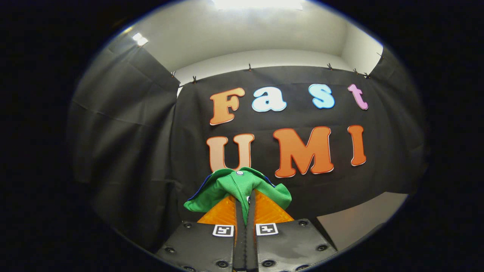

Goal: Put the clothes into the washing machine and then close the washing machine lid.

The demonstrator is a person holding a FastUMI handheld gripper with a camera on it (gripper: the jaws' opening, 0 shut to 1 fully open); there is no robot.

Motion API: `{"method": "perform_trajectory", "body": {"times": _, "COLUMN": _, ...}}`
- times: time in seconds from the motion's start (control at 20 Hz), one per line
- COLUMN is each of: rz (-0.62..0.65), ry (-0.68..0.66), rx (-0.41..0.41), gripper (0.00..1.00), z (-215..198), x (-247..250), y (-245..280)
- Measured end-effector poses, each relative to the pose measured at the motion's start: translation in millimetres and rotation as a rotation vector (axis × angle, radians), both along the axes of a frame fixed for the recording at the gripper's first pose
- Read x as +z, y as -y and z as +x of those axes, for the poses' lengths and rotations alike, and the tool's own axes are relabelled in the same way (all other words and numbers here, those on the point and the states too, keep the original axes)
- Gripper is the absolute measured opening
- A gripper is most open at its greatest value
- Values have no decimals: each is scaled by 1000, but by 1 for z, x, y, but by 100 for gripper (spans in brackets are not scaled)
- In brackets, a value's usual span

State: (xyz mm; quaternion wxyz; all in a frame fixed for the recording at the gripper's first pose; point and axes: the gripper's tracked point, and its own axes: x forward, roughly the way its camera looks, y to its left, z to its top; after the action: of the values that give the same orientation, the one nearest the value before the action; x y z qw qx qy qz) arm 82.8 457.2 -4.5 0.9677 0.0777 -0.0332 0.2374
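While the gripper [245, 206] points up at the black booth wall [124, 124], its two fingers are squeezed together on a green piece of clothes [236, 187]. The cloth sticks out past the fingertips and flops over both sides. I think the gripper must tip down next to find the washing machine.

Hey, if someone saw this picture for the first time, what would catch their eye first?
Probably the bright green garment, bunched up and pinched between the fingers of the gripper, which is shut on it. It is held up in front of the booth's black cloth wall.
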Motion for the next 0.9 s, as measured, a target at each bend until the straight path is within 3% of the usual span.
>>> {"method": "perform_trajectory", "body": {"times": 0.2, "rz": -30, "ry": -127, "rx": 57, "gripper": 8, "z": 23, "x": -61, "y": -48}}
{"method": "perform_trajectory", "body": {"times": 0.55, "rz": -93, "ry": -260, "rx": -19, "gripper": 8, "z": 55, "x": -144, "y": -58}}
{"method": "perform_trajectory", "body": {"times": 0.9, "rz": -152, "ry": -355, "rx": -5, "gripper": 8, "z": 58, "x": -230, "y": -75}}
